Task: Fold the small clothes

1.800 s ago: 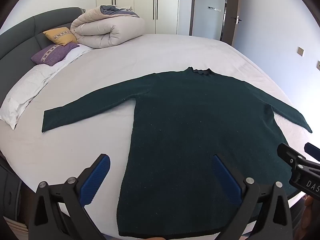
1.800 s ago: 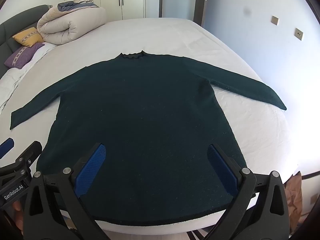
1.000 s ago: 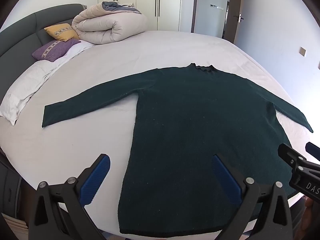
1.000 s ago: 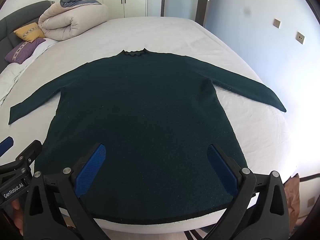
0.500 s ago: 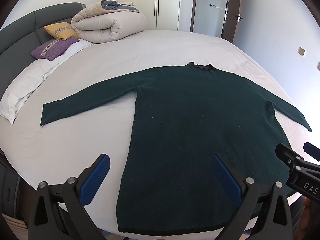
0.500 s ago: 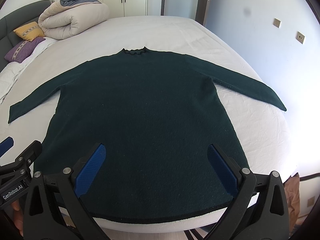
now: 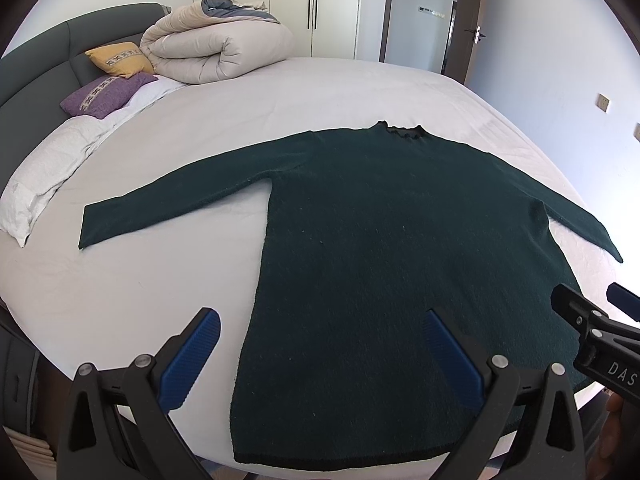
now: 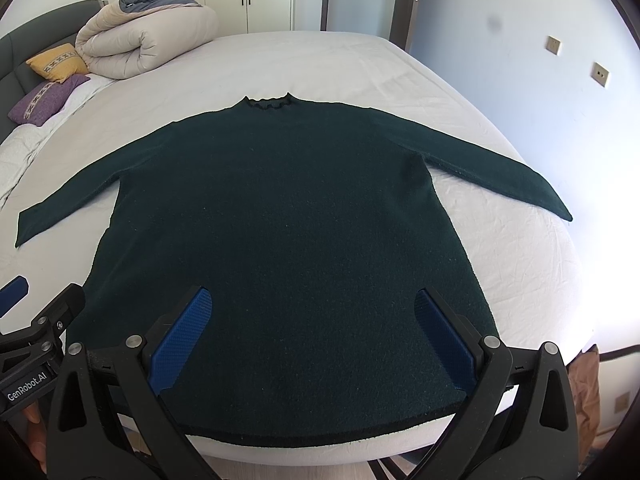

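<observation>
A dark green long-sleeved sweater (image 7: 384, 248) (image 8: 280, 232) lies flat on the white bed (image 7: 280, 104), collar away from me, both sleeves spread out sideways, hem at the near bed edge. My left gripper (image 7: 320, 344) hovers open above the hem's left part, its blue pads empty. My right gripper (image 8: 312, 332) hangs open over the hem's middle, also empty. Each gripper shows at the edge of the other's view: the right gripper (image 7: 596, 332) and the left gripper (image 8: 36, 332).
A rolled beige duvet (image 7: 216, 50), a yellow cushion (image 7: 120, 58) and a purple cushion (image 7: 102, 94) lie by the dark headboard (image 7: 36, 68) at the far left. White pillows (image 7: 44, 172) line the left side. Wardrobes and a door stand behind; a wall is close on the right.
Both grippers have drifted only slightly over the hem, staying open. The sweater lies as before.
</observation>
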Motion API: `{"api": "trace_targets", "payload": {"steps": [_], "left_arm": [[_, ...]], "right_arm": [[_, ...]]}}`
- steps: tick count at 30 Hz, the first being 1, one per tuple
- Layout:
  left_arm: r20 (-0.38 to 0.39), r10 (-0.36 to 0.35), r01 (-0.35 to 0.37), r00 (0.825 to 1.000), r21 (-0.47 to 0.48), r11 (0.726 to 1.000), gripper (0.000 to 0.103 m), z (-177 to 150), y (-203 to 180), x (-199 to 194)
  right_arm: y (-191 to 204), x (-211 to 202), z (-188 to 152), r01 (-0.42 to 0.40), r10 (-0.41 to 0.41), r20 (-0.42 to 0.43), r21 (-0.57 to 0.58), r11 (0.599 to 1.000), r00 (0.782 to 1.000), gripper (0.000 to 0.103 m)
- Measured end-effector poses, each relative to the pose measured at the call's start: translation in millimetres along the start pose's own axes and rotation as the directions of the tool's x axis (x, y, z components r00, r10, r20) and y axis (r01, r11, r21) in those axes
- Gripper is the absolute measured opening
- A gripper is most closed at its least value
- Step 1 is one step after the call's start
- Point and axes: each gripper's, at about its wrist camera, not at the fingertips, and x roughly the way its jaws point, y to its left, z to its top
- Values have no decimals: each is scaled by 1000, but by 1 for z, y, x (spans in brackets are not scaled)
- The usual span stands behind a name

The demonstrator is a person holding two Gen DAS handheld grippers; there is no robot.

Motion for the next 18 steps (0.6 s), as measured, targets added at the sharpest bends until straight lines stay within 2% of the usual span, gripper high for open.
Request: {"api": "trace_targets", "payload": {"steps": [18], "left_arm": [[-2, -1, 1, 1000, -1, 1000, 103, 0, 0, 0]], "right_arm": [[1, 1, -2, 2, -2, -2, 0, 1000, 1000, 103]]}}
